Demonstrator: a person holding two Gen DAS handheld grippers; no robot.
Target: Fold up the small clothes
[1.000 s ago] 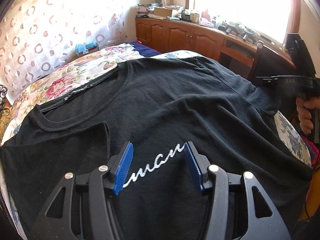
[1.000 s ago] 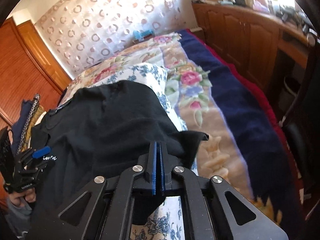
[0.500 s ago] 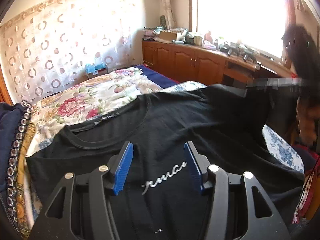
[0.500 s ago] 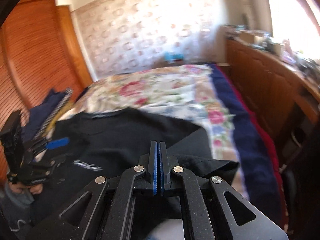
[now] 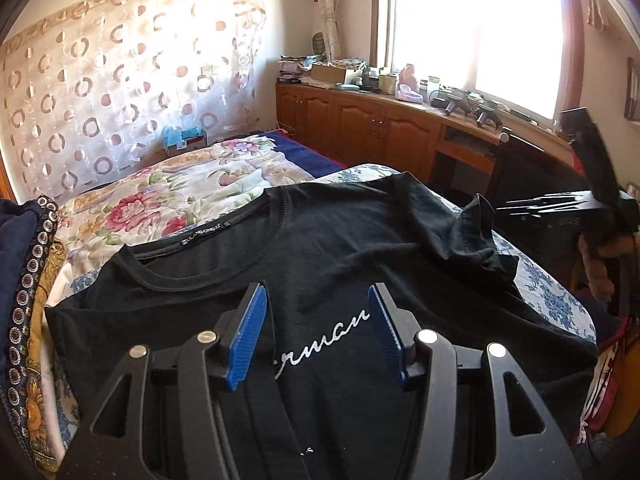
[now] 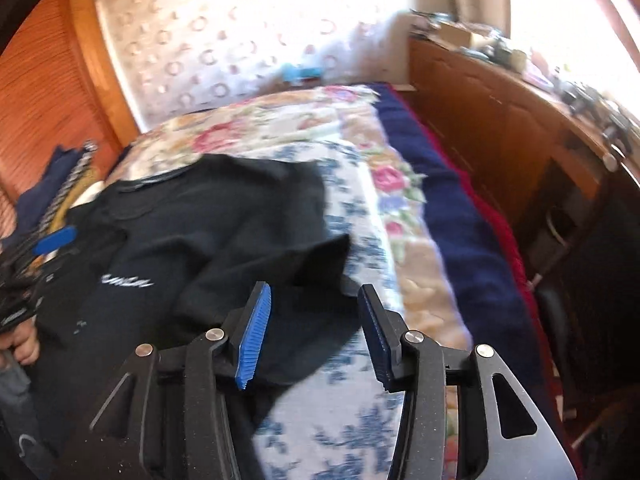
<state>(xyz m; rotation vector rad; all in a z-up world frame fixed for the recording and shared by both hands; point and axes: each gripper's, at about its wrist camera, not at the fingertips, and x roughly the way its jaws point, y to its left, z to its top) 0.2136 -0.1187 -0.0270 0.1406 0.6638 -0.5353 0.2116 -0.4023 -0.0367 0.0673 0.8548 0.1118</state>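
Note:
A black T-shirt [image 5: 328,248] with white script lettering lies front up on the bed, collar toward the far wall. Its right sleeve [image 5: 476,236] is crumpled and folded inward. My left gripper [image 5: 316,328] is open and empty, hovering above the chest lettering. My right gripper [image 6: 312,328] is open and empty, just above the loose sleeve [image 6: 304,264] at the shirt's right side. The right gripper also shows at the right edge of the left wrist view [image 5: 560,204]; the left one shows at the left edge of the right wrist view [image 6: 48,240].
The floral bedspread [image 5: 180,188] and a navy blanket [image 6: 460,216] cover the bed. A pile of dark and patterned clothes [image 5: 24,280] lies at the left. Wooden cabinets [image 5: 380,128] with clutter run under the window at the right.
My right gripper has opened and let go of the sleeve, which dropped onto the shirt. My left gripper has pulled back and risen, still open.

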